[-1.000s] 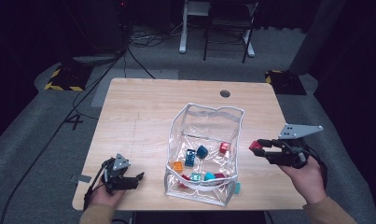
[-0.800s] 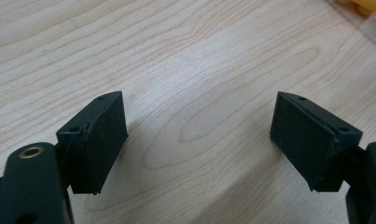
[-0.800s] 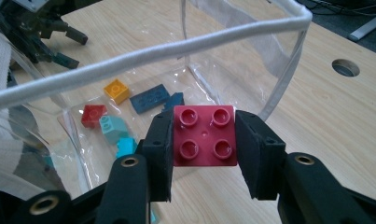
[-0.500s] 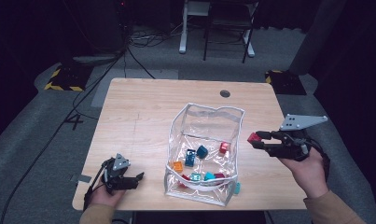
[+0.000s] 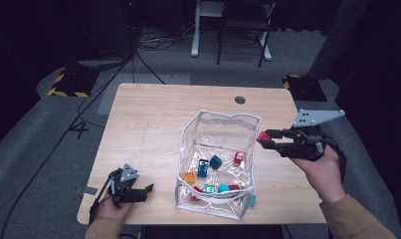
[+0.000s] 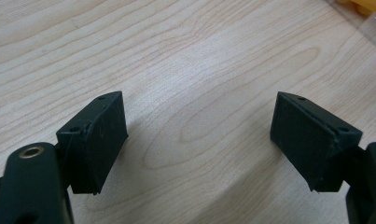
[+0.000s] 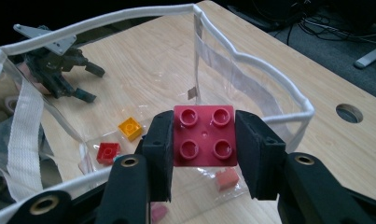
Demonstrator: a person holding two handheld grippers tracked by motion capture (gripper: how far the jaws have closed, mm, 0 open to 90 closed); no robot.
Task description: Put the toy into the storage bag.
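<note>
The job in hand looks like loading toy bricks into the clear bag [image 5: 215, 164] that stands open in the middle of the bench [image 5: 153, 124], and it seems well along: several bricks already lie on the bag's floor, among them an orange one [image 5: 189, 177], a red one [image 5: 239, 158] and a few teal and blue ones. The right gripper [image 5: 267, 138] holds a red brick [image 7: 204, 135] clamped between its fingers [image 7: 160, 149], studs facing the camera, raised just beside the bag's right wall and about level with its white-trimmed rim [image 7: 251, 70]. What seems left for this piece is to carry it over the rim and let it drop inside. One small teal piece [image 5: 252, 200] lies on the bench just outside the bag's near right corner and may need collecting. The left gripper [image 5: 141, 191] rests near the front left edge of the bench, well apart from the bag, its fingers [image 6: 99, 140] spread with nothing between them. The soft, wavy rim is the main thing in the way; the bag's mouth itself is wide open.
</note>
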